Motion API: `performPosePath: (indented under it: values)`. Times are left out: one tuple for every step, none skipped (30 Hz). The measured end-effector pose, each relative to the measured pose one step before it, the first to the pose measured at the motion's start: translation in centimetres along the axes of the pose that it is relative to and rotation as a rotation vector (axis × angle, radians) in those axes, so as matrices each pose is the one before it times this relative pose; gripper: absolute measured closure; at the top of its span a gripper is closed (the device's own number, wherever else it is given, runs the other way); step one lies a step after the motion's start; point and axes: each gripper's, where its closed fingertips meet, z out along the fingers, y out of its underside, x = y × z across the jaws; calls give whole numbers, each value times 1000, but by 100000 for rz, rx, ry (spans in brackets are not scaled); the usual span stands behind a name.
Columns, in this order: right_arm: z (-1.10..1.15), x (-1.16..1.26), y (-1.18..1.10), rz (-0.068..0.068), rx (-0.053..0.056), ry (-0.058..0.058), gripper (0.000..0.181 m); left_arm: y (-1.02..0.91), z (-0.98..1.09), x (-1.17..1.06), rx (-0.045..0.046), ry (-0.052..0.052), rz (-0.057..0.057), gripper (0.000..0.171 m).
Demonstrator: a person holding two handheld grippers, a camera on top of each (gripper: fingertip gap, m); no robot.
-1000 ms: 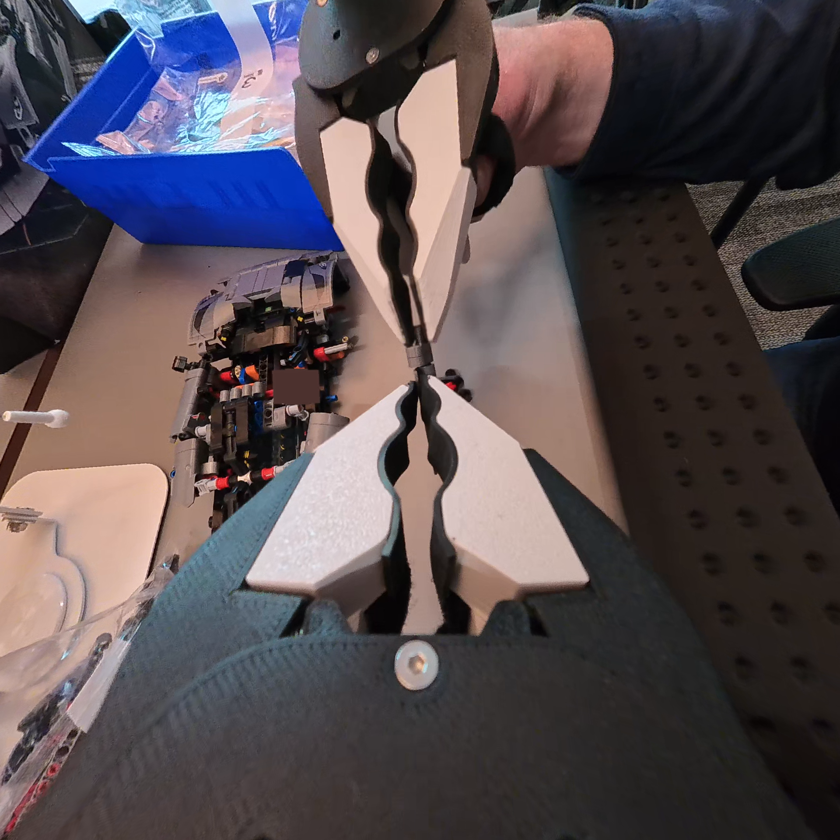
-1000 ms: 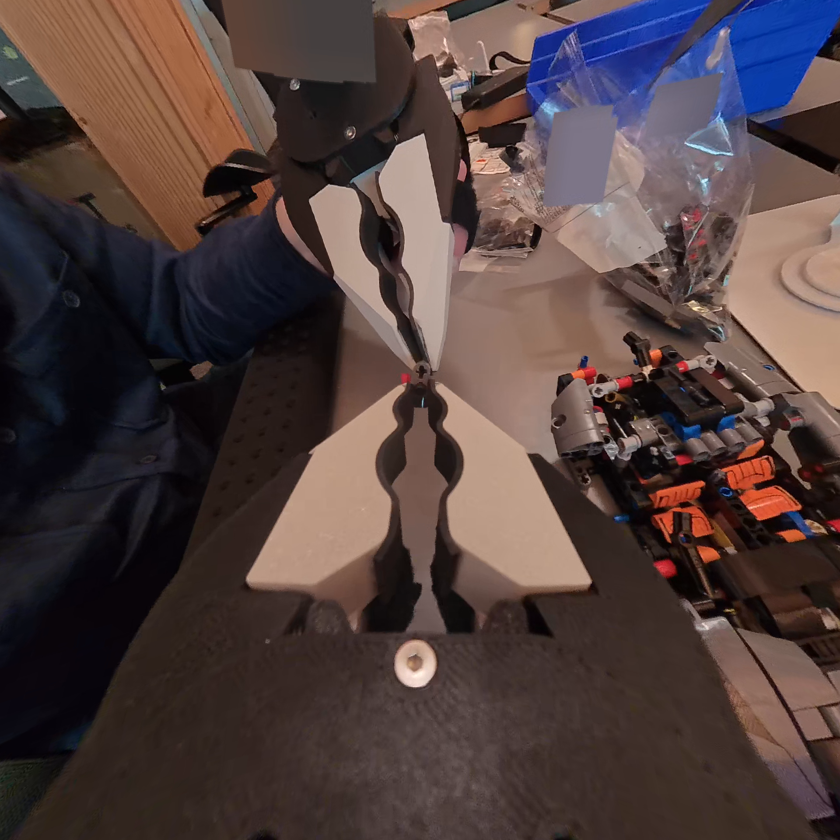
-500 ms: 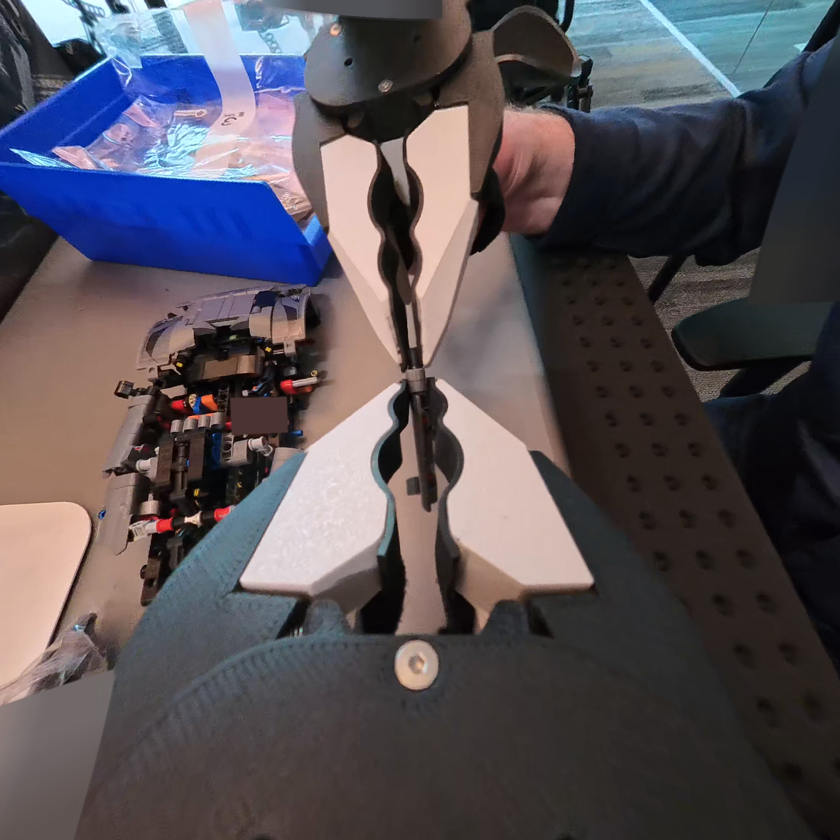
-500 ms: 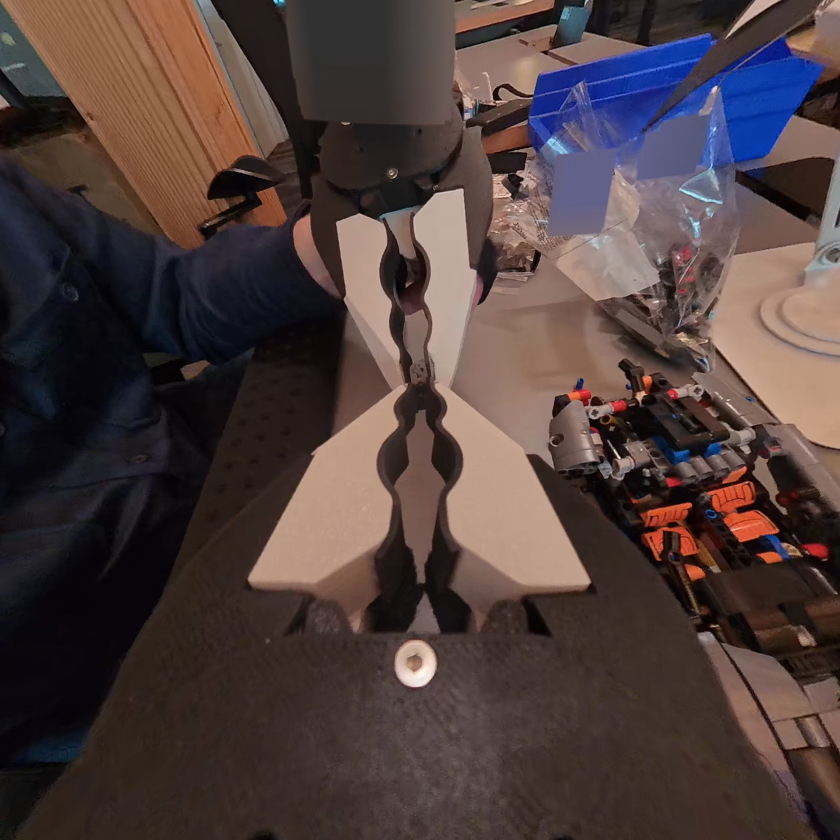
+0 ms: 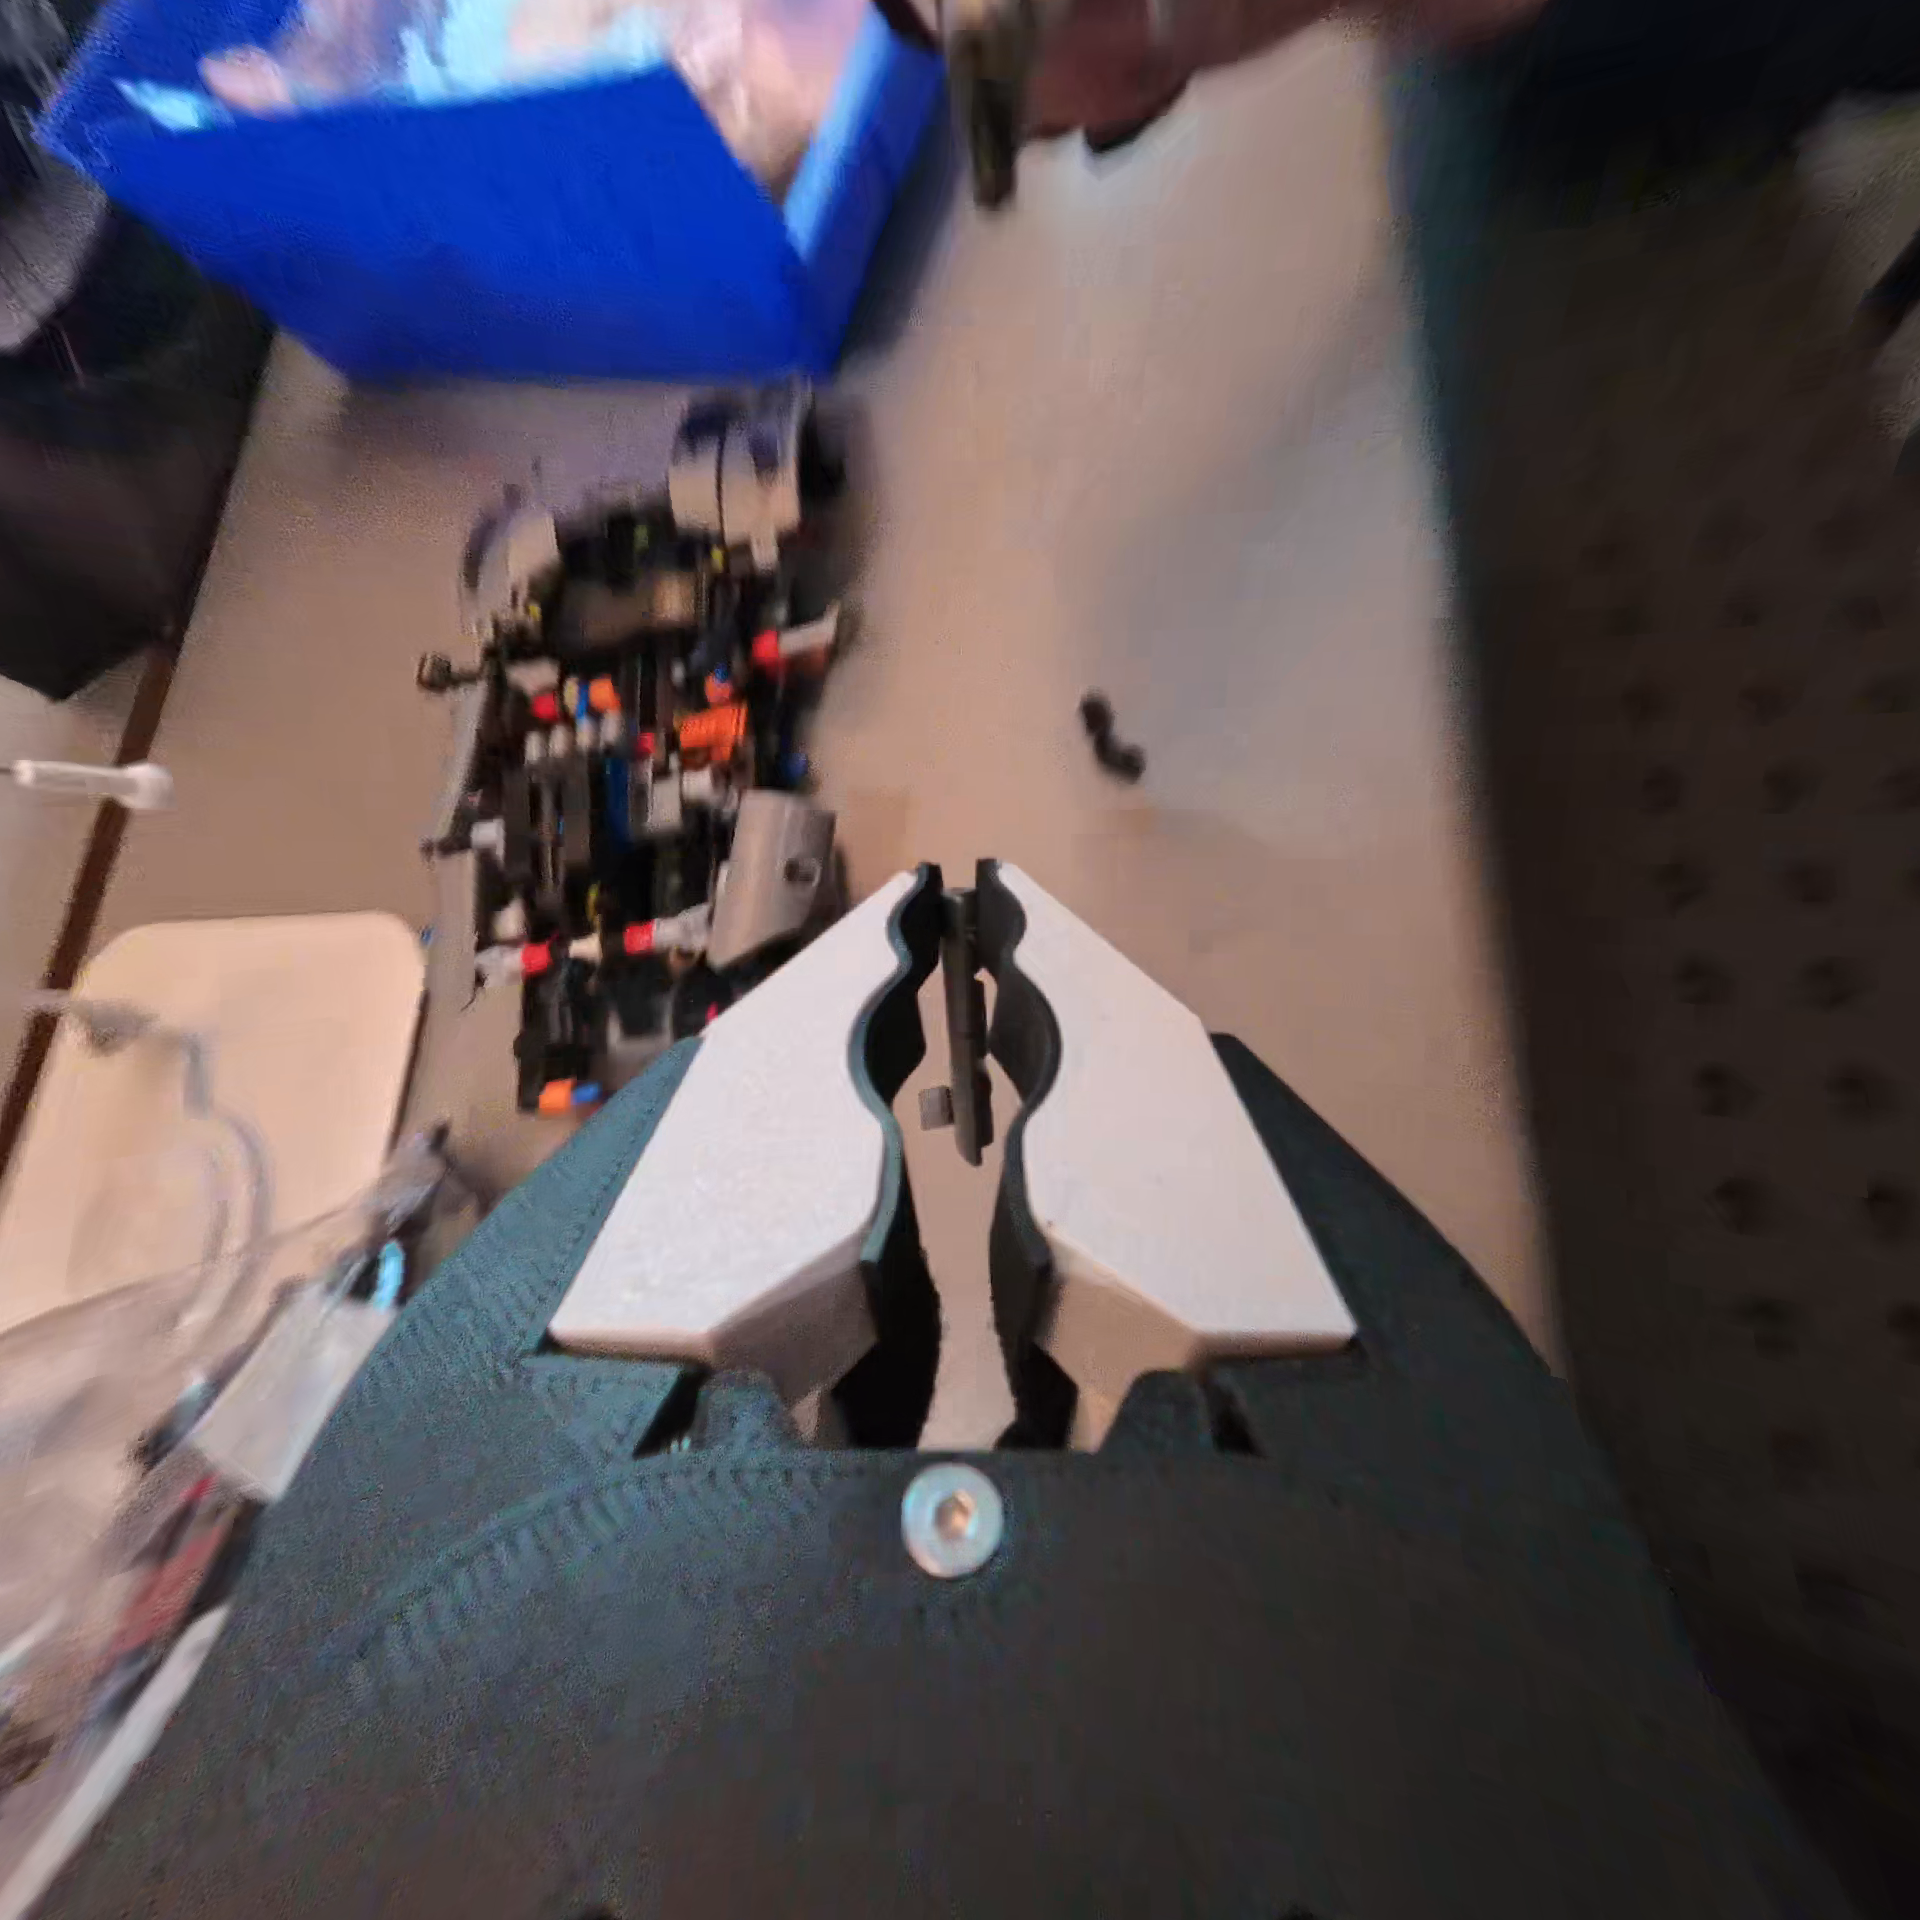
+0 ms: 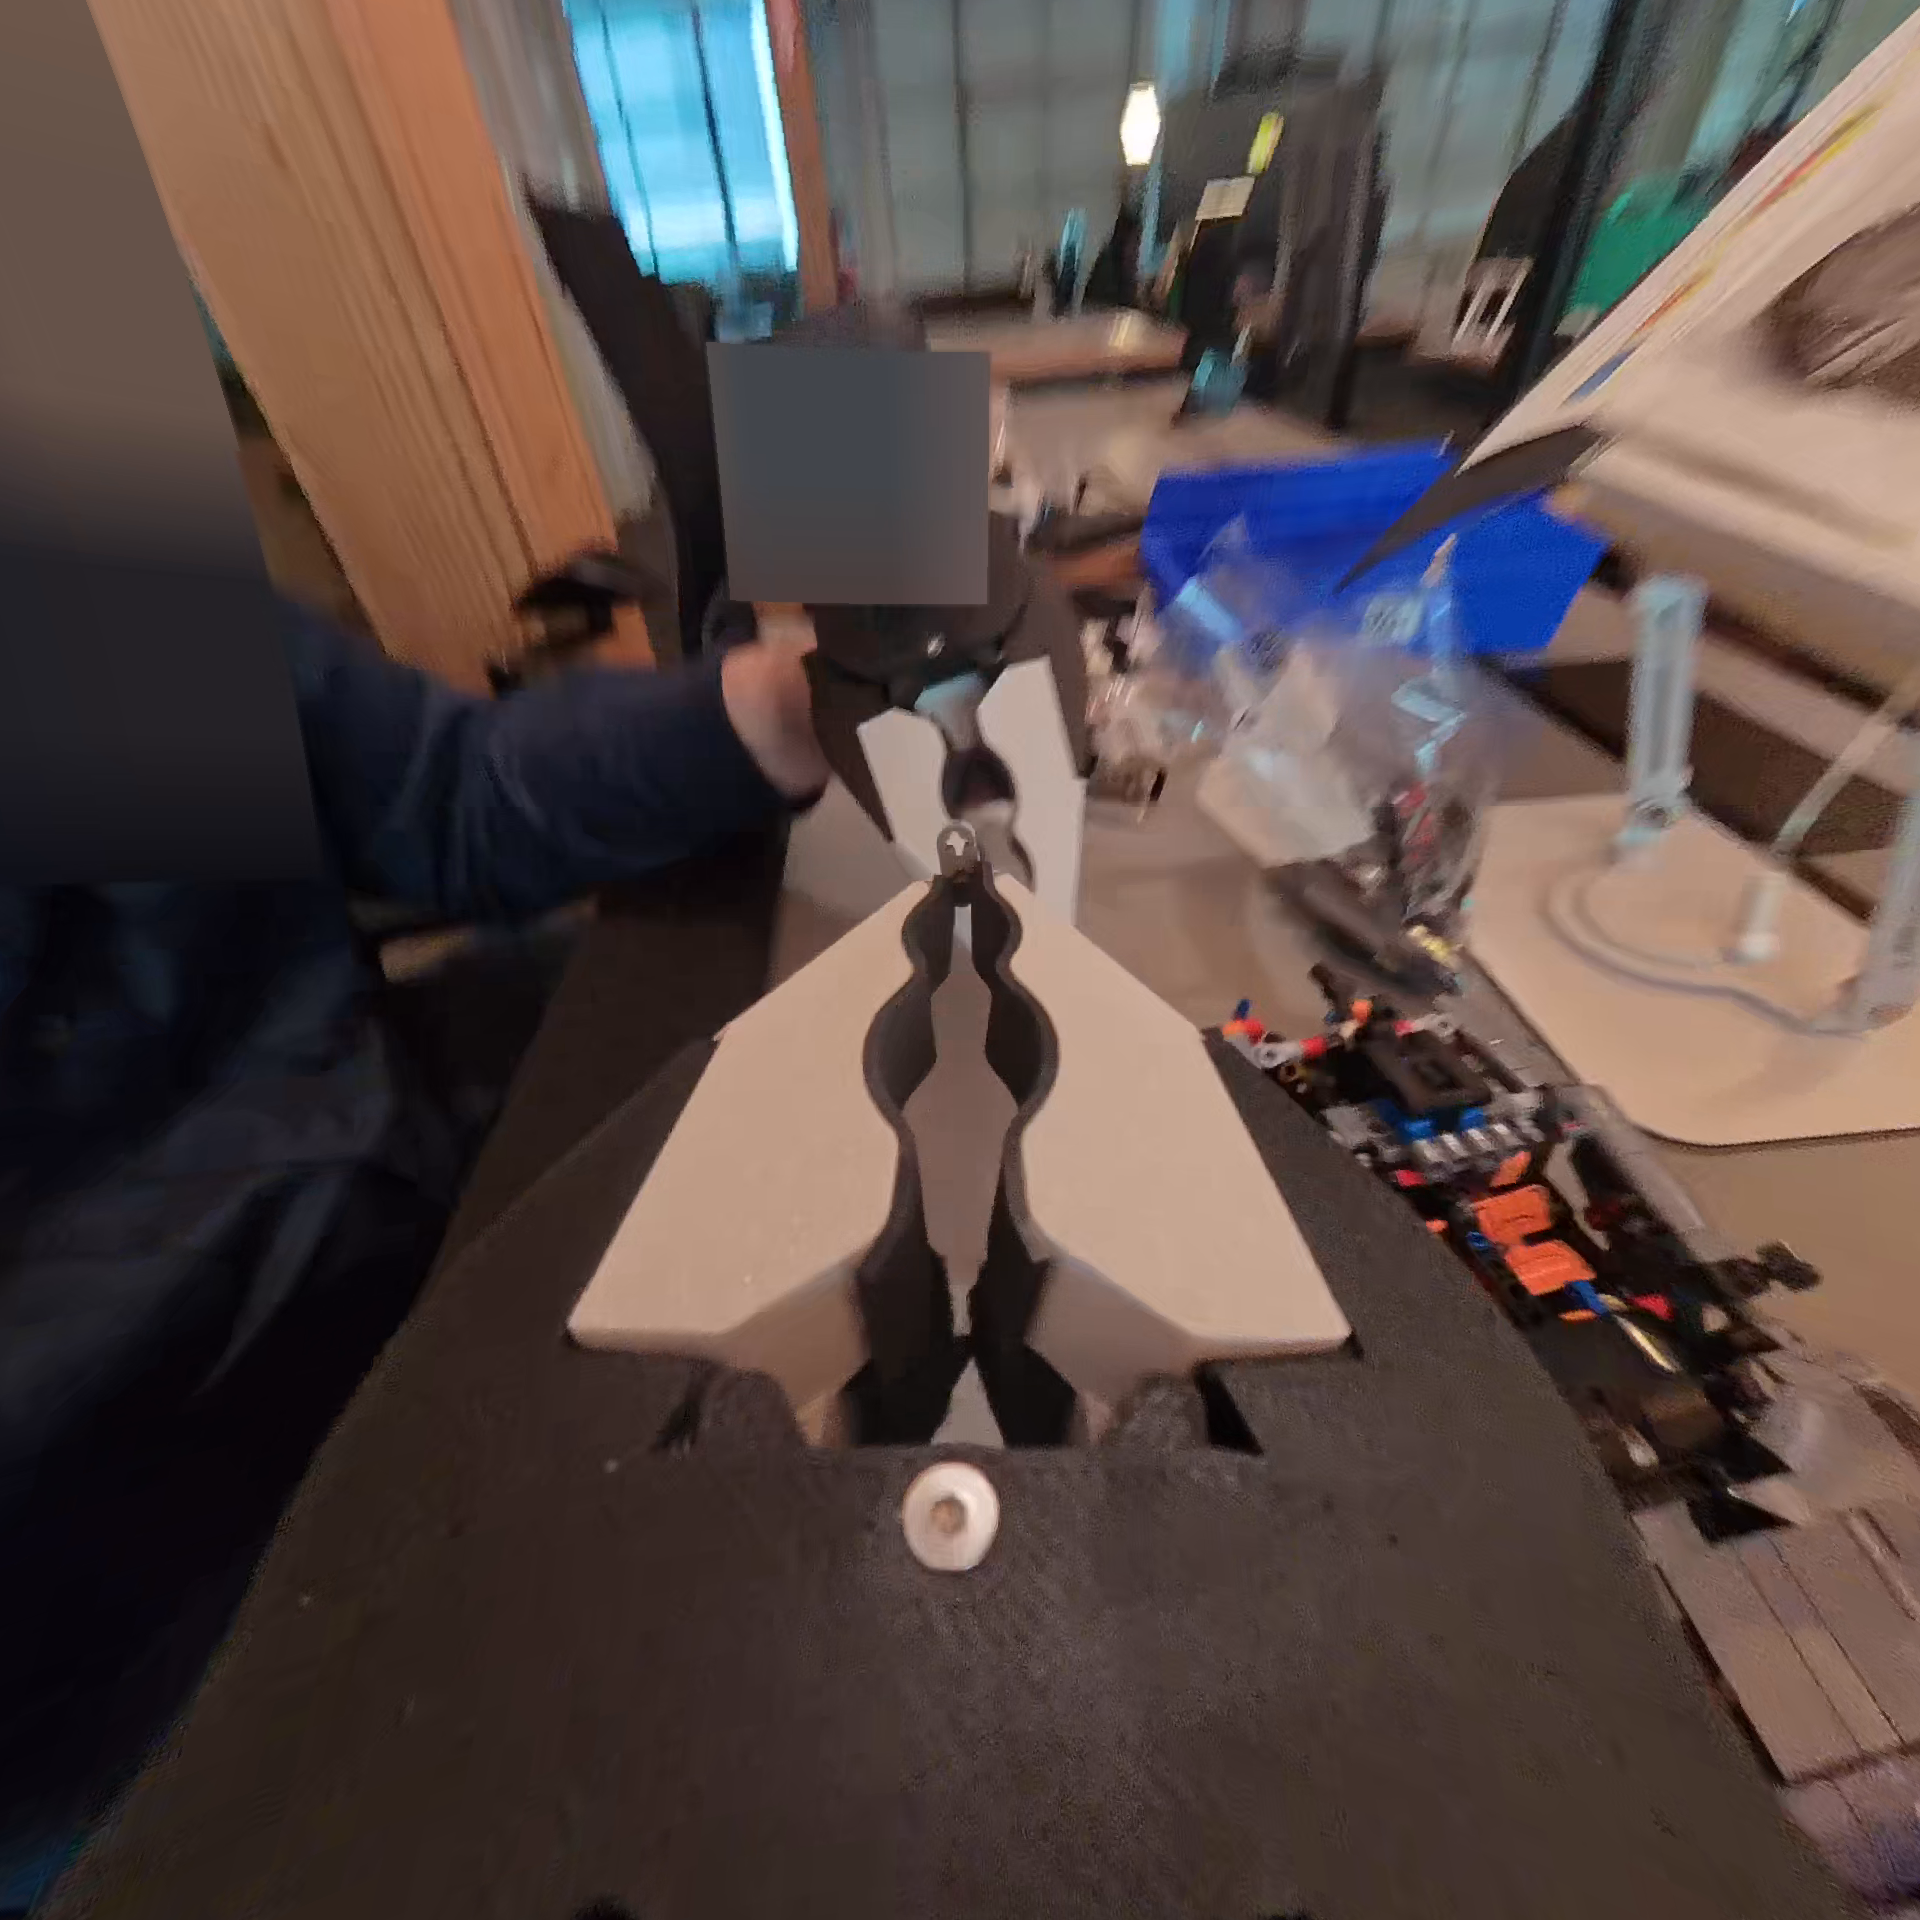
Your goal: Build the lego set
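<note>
Grippers (image 5: 958, 878) now apart, parts held.

An open-plan office or lab workspace — beyond the beige tabletop (image 6: 1174, 935) stand more desks (image 6: 1049, 348), dark partitions and tall glass windows (image 6: 675, 135), blurred by motion. A pale wood-slat wall panel (image 6: 343, 312) rises beside it. On the bench sit a blue plastic parts bin (image 5: 499, 239) and a black perforated mat (image 5: 1714, 935) (a lab-style breadboard surface).

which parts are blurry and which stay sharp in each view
Left wrist view: blue bin and lego car smeared by motion blur; left claw and its thin dark piece sharp. Right wrist view: background and plastic bag blurred; right claw crisp.
</note>
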Motion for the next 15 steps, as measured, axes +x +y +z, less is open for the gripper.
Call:
performPosePath:
  values:
    - [-174, 418, 374, 1870, -1358, 841, 180, -2698, -994, 568, 12876, 2517, -2277, 168]
    - [834, 157, 1210, 223, -6258, 110, 179, -2198, -225, 358, 4958, -1788, 4551, 168]
    - [1189, -247, 1190, -1403, -6904, -1091, 179, -301, 615, -66, -1546, -1250, 2665, 167]
    - [929, -146, 962, -1533, -5874, -328, 179, 1161, 871, 316, -5447, 3030, -998, 167]
    - [405, 95, 651, 41, -3474, -40, 179, 1253, 526, 471, -3996, 3213, -586, 167]
    - [51, 173, 468, 1984, -1528, -928, 179, 588, 8, 369, 420, 2795, -2728, 167]
    - [-1, 167, 389, 2721, -941, -1188, 179, 497, -179, 302, 65, 3215, -4152, 167]
    - [179, 107, 570, 1821, -2462, -1019, 179, 661, -18, -130, -2194, -177, -1557, 167]
    - [392, -103, 857, 2092, -4217, -2396, 179, 508, 146, -336, -2243, -2437, 1175, 167]
    - [535, -96, 970, 3713, -4397, -3049, 179, 260, 235, 80, -1570, 533, 542, 167]
    - [545, 82, 927, 3460, -4166, -1701, 179, -49, 218, 310, 557, 2539, -397, 167]
    - [447, -32, 695, 1868, -3493, -1309, 179, -15, 210, 136, 755, 1680, -861, 167]
    - [293, -24, 371, 1025, -1920, -851, 179, 400, 220, -39, -1796, 429, -789, 167]
    - [206, 186, 297, 1282, -1441, 207, 179, 562, 221, -47, -2813, 11, -216, 167]
    - [200, 264, 515, 1190, -2694, 617, 179, 385, 193, 3, -1908, 85, 0, 167]
